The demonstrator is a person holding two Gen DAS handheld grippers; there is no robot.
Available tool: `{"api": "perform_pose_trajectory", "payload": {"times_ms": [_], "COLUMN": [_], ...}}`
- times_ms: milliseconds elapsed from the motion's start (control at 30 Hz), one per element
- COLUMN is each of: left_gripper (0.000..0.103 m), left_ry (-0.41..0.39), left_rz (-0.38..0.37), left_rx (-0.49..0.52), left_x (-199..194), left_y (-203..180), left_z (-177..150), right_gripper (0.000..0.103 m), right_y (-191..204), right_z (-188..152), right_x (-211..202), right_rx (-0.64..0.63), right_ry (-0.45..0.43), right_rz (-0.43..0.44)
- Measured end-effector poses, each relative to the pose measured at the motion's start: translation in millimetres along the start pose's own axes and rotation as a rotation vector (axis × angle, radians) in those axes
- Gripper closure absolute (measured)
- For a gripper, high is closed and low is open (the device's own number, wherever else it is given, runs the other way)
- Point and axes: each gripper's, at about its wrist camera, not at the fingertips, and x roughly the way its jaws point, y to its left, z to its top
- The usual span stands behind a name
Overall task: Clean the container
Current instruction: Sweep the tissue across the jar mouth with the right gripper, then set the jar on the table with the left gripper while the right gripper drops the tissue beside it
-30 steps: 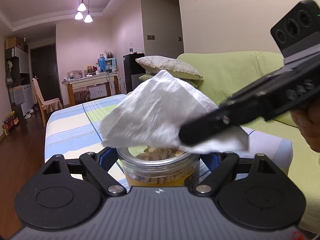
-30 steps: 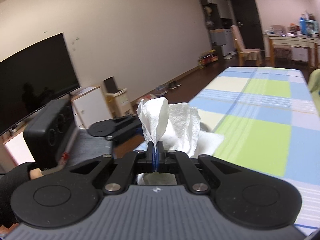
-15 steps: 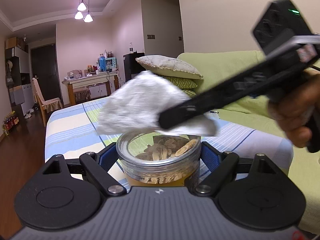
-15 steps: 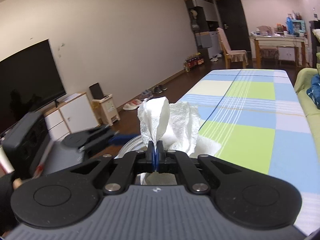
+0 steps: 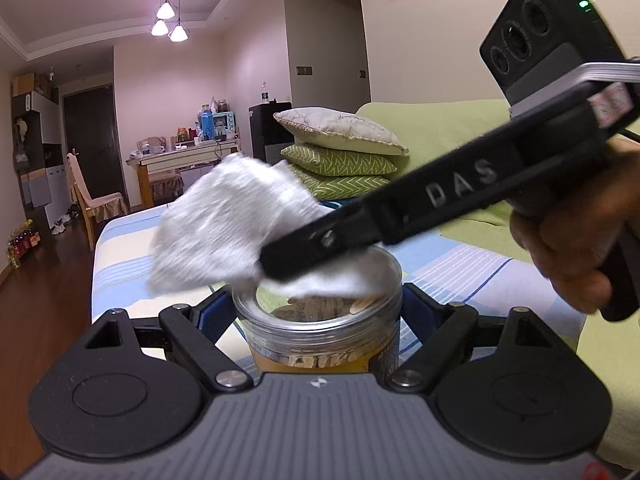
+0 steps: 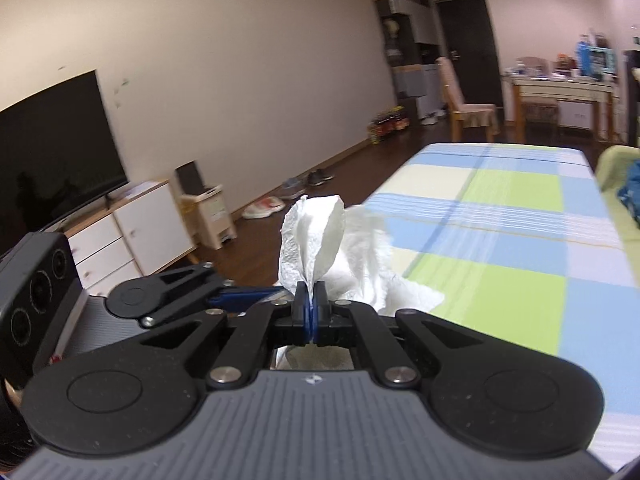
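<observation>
Left gripper (image 5: 318, 304) clamps clear jar (image 5: 320, 320) by its sides, upright, directly ahead of camera. Right gripper (image 6: 310, 300) pinches paper towel (image 5: 224, 228) tight, reaching in from right, towel draped on jar's lid, touching. Jar's axis vertical; wiping sweeps across top. Checked tablecloth (image 6: 500, 240) below; green sofa (image 5: 440, 132), pillows (image 5: 340, 132), dining table (image 6: 560, 84) behind.

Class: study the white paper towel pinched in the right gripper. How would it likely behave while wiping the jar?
Probably floppy: the paper towel fans and droops from the shut right gripper. Likely very light, since a thin pinch carries it. It may bunch or tear against the jar, which the left gripper clamps.
</observation>
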Motion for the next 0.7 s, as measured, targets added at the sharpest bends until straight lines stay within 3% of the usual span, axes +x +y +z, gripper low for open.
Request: {"api": "perform_pose_trajectory", "payload": {"times_ms": [167,333,500,700], "left_gripper": [0.016,0.016,0.016,0.016], "left_ry": [-0.006,-0.011,-0.007,-0.004], "left_rz": [0.004,0.019,0.032,0.034], "left_rx": [-0.001,-0.001,-0.004,-0.004], "left_x": [2,2,1,-1], "left_y": [-8,-10,-13,-16], "left_z": [6,5,5,8], "right_gripper": [0.103,0.103,0.103,0.103], "right_y": [6,27,19,0], "right_z": [-20,-25,-16,-11], "right_x": [-32,-29,-43,-69], "right_rx": [0.022,-0.009,0.032,-0.016], "right_ry": [-0.02,0.007,-0.09,-0.091], "right_rz": [0.033,0.09,0.061,-0.078]}}
